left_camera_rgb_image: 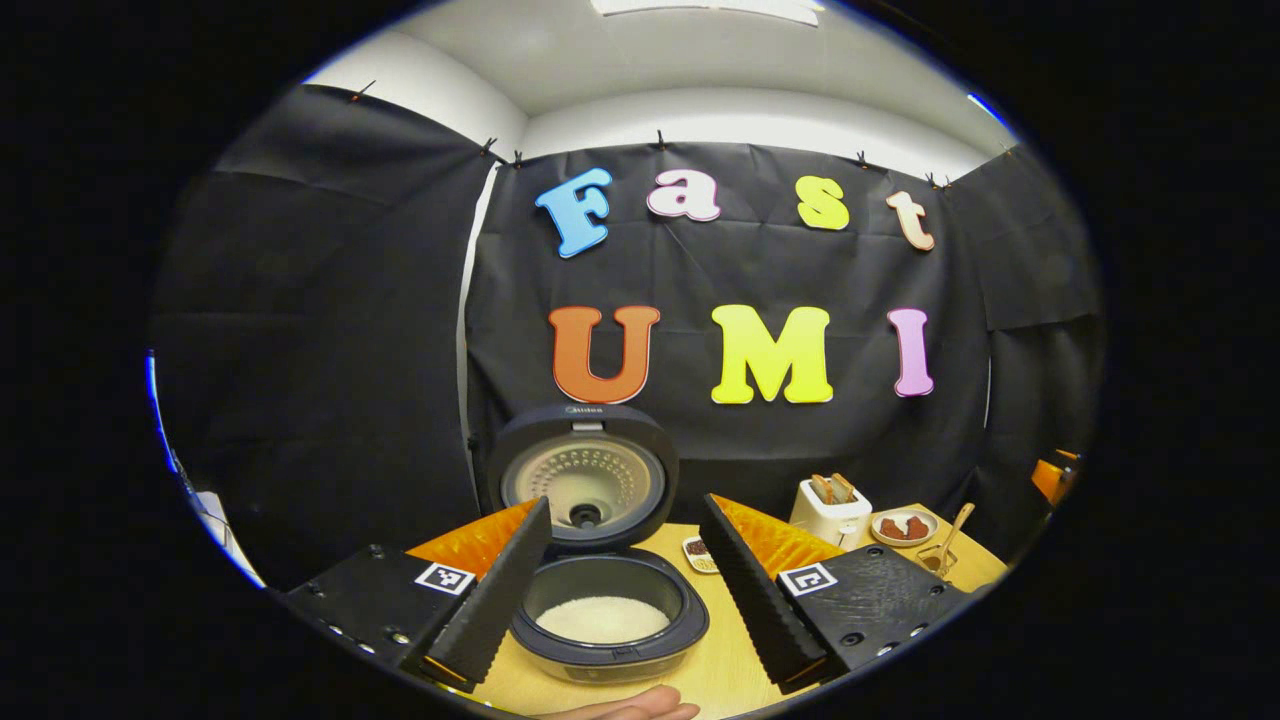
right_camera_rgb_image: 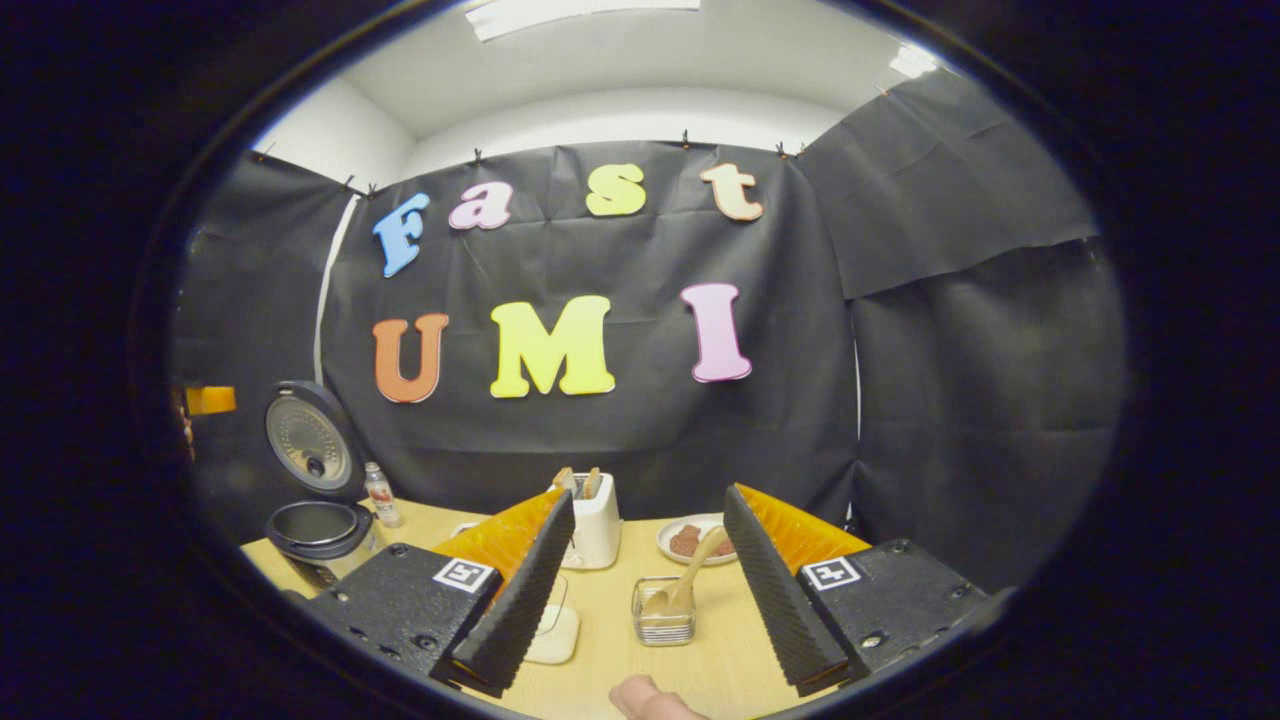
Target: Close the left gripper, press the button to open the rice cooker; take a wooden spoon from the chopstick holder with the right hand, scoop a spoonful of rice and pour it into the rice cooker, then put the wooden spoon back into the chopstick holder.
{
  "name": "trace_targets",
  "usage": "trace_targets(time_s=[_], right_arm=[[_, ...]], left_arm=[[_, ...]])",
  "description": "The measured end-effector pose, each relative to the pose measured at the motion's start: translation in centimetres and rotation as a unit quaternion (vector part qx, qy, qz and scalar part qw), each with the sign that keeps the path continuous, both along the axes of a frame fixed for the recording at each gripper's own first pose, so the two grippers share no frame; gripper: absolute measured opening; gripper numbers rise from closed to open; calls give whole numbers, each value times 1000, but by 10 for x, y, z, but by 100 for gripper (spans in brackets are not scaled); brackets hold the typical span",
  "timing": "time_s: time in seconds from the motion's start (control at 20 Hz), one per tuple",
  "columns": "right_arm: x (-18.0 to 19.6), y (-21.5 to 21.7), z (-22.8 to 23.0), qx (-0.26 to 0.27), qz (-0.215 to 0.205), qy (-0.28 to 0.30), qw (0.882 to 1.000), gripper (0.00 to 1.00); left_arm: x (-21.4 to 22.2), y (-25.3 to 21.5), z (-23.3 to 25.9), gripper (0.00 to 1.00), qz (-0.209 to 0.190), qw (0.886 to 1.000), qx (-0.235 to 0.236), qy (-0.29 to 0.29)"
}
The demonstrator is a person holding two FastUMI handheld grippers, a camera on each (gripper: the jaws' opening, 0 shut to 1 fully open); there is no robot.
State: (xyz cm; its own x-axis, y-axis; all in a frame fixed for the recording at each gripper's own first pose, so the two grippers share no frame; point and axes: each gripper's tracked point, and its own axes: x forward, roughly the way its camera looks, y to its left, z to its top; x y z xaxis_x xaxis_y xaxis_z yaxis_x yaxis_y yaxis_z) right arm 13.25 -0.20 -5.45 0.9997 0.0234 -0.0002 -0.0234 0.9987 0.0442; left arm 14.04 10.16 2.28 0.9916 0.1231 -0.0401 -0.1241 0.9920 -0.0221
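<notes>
A: Start at the left gripper [left_camera_rgb_image: 625, 585]. How do its jaws stand?

B: Spread wide at the bottom of the left gripper view, pinching nothing. Between the fingers sits the rice cooker [left_camera_rgb_image: 608, 615], lid [left_camera_rgb_image: 583, 475] tipped up and back, with white rice [left_camera_rgb_image: 603, 618] lying in the inner pot. A fingertip [left_camera_rgb_image: 640, 708] pokes in at the bottom edge.

A: And the right gripper [right_camera_rgb_image: 640, 590]?

B: Also spread and empty. Straight ahead of it, lower centre of the right gripper view, stands the chopstick holder [right_camera_rgb_image: 663, 618], a small clear container on the wooden table [right_camera_rgb_image: 600, 665], with the wooden spoon [right_camera_rgb_image: 690, 580] leaning in it, handle up and to the right.

A: So which step is this?

B: I judge it as either the start of the spoon step or the very end: the lid is open, rice is in the pot, the spoon is in its holder. If scooping is still due, the right gripper has to move forward, bracket the handle and close on it.

A: What lies farther out?

B: A white toaster [right_camera_rgb_image: 595, 520] behind the holder, a plate of brownish food [right_camera_rgb_image: 695, 540] to its right, a small bottle [right_camera_rgb_image: 380, 497] beside the cooker at mid left.

A: Anything unclear?

B: I can't make out the rice supply. A flat pale thing [right_camera_rgb_image: 555, 632] is half hidden behind the right gripper's left finger. The cooker's button isn't discernible.
</notes>
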Motion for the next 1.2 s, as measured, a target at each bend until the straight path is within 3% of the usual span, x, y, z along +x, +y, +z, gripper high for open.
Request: trace_targets(time_s=[0.1, 0.15, 0.3, 0.35, 0.45, 0.55, 0.6, 0.75, 0.8, 1.1, 1.15, 1.2], right_arm=[[-14, 14, -17, 15, 16, 17, 1000, 92], [-19, 20, -27, 21, 24, 28, 999, 100], [-30, 39, -36, 23, 52, 40, 998, 92], [-32, 43, -37, 19, 59, 43, 997, 97], [-35, 47, -32, 9, 65, 40, 997, 92], [-39, 46, -25, 2, 64, 31, 997, 97], [-41, 46, -23, -3, 63, 26, 998, 92], [-46, 43, -14, -8, 63, 13, 998, 92], [-47, 44, -11, -8, 63, 8, 998, 97], [-47, 32, -9, -11, 56, -3, 998, 97], [-45, 32, -11, -10, 55, -1, 998, 92], [-45, 31, -13, -10, 55, 1, 998, 97]], left_arm=[[11, 4, 10, 95, -5, 1000, -17, 2], [16, 8, 18, 95, -4, 1000, -21, 0], [44, 21, 46, 95, -2, 1000, -19, -17], [54, 25, 52, 94, -2, 1000, -19, -21], [75, 33, 59, 94, -2, 1000, -23, -19], [100, 38, 64, 94, -3, 999, -26, -21], [112, 44, 64, 94, -1, 1000, -24, -19], [153, 70, 46, 94, 25, 1000, -11, 1], [163, 79, 42, 94, 33, 999, -10, 6], [211, 99, 26, 95, 45, 998, -38, 11], [215, 101, 19, 95, 49, 998, -39, 18], [216, 102, 15, 94, 51, 998, -39, 25]])
